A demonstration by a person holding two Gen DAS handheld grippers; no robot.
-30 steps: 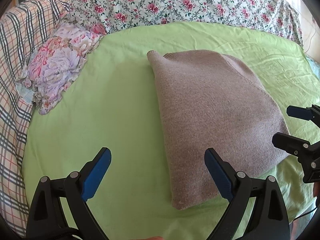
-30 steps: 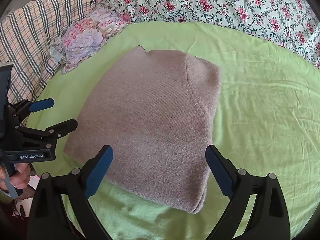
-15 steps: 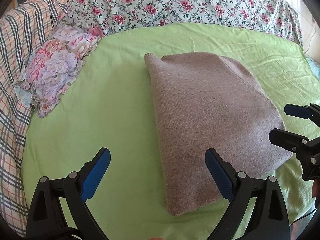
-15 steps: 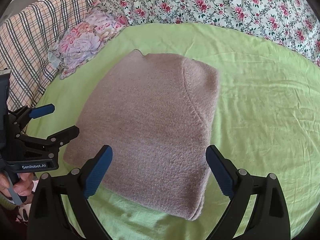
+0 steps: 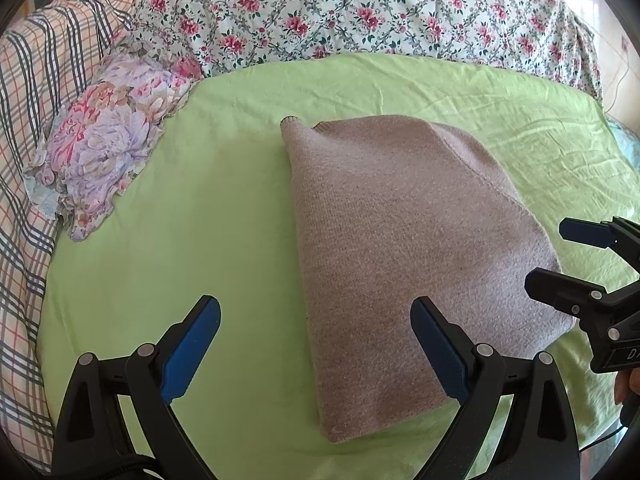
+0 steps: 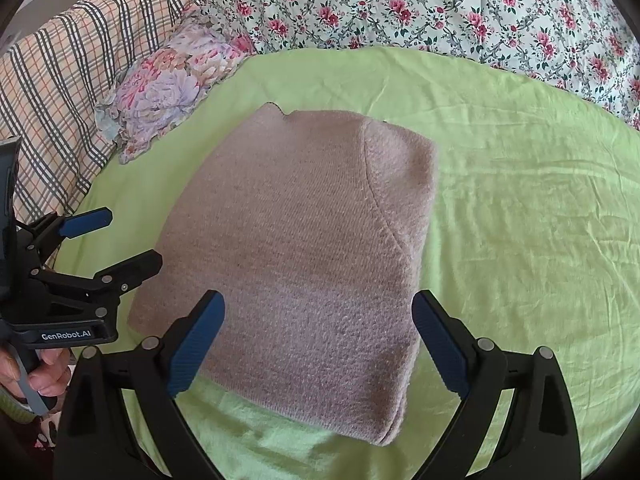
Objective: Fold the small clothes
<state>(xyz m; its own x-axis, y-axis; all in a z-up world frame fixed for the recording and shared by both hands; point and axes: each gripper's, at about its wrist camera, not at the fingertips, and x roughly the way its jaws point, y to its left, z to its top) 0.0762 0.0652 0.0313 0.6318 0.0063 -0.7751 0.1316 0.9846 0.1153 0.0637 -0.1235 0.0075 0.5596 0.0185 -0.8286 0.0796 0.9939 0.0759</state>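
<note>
Little has moved since a second ago: in the left wrist view the folded sweater (image 5: 404,256) sits slightly lower and more to the left in the picture than it did, and in the right wrist view it sits a touch lower too, while both grippers stay spread open and empty.

That sweater is a pinkish-beige knit, folded into a compact, roughly rectangular bundle with soft rounded corners. It lies flat in the middle of a light green sheet (image 5: 192,240) that covers the bed. In the right wrist view a curved raised seam runs down the right part of the top layer, and the near edge shows a thick rolled fold where layers stack. At the far end a small ribbed tip with a notch beside it pokes out.

At the bottom of the left wrist view, the left gripper (image 5: 316,326) hovers with its two blue-padded fingers wide apart; its right finger overlaps the sweater's near left portion in the picture, but contact cannot be told. The right gripper (image 6: 318,320) likewise hangs with fingers spread wide, framing the sweater's near edge, holding nothing. A hand (image 6: 38,372) grips the left gripper's handle at the lower left of the right wrist view.

A floral-print pillow (image 5: 108,148) rests at the sheet's far left. Behind it lie a rose-patterned cover (image 5: 360,12) and a plaid blanket (image 5: 36,80).
</note>
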